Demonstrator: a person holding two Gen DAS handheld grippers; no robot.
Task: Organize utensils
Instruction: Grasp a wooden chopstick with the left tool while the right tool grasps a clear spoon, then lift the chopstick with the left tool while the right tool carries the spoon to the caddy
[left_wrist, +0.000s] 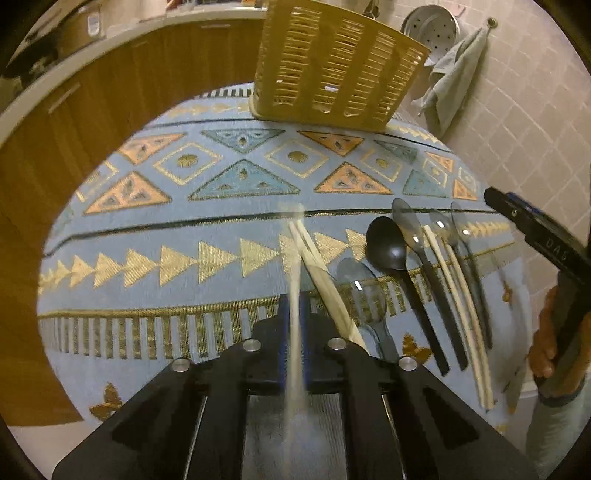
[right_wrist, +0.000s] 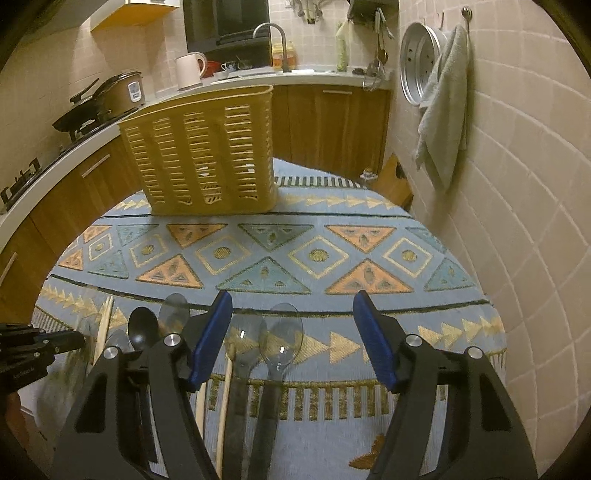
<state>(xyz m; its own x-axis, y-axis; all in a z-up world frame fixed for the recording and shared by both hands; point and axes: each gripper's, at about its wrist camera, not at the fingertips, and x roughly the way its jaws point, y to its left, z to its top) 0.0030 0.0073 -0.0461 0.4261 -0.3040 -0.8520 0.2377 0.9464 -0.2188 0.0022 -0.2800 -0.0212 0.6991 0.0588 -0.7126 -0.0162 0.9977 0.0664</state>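
My left gripper (left_wrist: 292, 332) is shut on a cream chopstick (left_wrist: 293, 258), which is blurred and sticks out past the blue pads. Two more chopsticks (left_wrist: 319, 273) lie crossed just to its right on the patterned cloth. Further right lie a black spoon (left_wrist: 386, 245), several clear spoons (left_wrist: 364, 291) and another chopstick pair (left_wrist: 461, 302). A slotted yellow basket (left_wrist: 332, 70) (right_wrist: 207, 155) stands at the far side of the table. My right gripper (right_wrist: 291, 332) is open just above two clear spoons (right_wrist: 281, 334), its pads apart from them. My left gripper (right_wrist: 55, 345) shows at the left edge there.
A tiled wall (right_wrist: 517, 206) runs close along the table's right side, with a grey towel (right_wrist: 445, 110) and a perforated metal pan (right_wrist: 419, 62) hanging on it. Wooden cabinets (right_wrist: 325, 122) and a counter with a kettle (right_wrist: 189, 70) curve around the left and back.
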